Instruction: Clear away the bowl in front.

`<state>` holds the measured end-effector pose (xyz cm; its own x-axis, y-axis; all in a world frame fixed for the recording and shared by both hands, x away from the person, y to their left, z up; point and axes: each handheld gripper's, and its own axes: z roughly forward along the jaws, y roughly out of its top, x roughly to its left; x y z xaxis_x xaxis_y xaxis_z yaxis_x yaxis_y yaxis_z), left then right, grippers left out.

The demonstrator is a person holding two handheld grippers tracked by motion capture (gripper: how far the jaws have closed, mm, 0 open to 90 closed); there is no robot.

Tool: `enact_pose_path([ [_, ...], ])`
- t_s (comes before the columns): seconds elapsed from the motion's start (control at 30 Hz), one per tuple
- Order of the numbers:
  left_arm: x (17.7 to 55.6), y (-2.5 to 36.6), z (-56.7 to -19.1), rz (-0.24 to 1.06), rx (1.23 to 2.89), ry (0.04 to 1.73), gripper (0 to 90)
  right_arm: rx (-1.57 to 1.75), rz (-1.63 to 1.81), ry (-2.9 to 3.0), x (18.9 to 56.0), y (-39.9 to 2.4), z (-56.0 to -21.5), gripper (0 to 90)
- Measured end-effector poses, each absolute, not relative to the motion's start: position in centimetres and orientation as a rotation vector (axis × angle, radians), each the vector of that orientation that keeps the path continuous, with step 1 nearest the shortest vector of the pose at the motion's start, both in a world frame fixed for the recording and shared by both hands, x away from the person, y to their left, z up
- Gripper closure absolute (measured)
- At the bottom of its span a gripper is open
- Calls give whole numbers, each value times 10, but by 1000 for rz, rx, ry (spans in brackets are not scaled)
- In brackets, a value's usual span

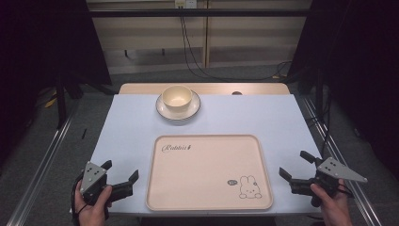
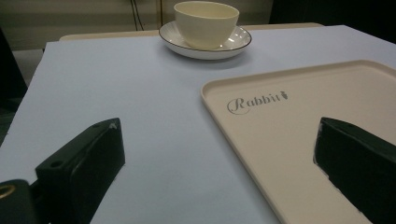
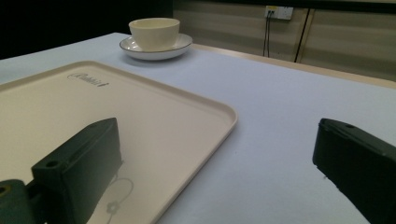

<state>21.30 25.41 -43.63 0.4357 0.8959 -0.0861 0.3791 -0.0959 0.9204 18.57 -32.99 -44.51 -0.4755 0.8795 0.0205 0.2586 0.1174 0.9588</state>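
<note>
A cream bowl (image 1: 177,96) sits on a white saucer (image 1: 178,111) at the far middle of the table. A beige tray (image 1: 209,172) with a rabbit drawing and the word "Rabbit" lies empty at the near middle. My left gripper (image 1: 122,172) rests at the tray's left, jaws wide open, nothing between them. At the tray's right my right gripper (image 1: 295,165) is open and empty too. The left gripper view has the bowl (image 2: 206,23), the saucer (image 2: 238,39) and the tray (image 2: 299,121) ahead. The bowl (image 3: 154,32) and tray (image 3: 163,121) lie ahead-left in the right gripper view.
The table (image 1: 127,127) has a pale blue top with a wooden strip (image 1: 141,88) along its far edge. Metal rails (image 1: 44,160) run along both sides on the floor. Cables (image 1: 193,56) hang behind the table.
</note>
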Motion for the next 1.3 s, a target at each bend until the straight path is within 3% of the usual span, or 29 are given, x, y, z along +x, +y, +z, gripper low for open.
enact_pose_path([
  [0.8,218,239,-430,624,1681,1082,34,1094,1385,1860,186,-329,-446,11],
  [1.3,234,219,-414,549,1712,1038,17,1095,1400,1863,187,-328,-446,20],
])
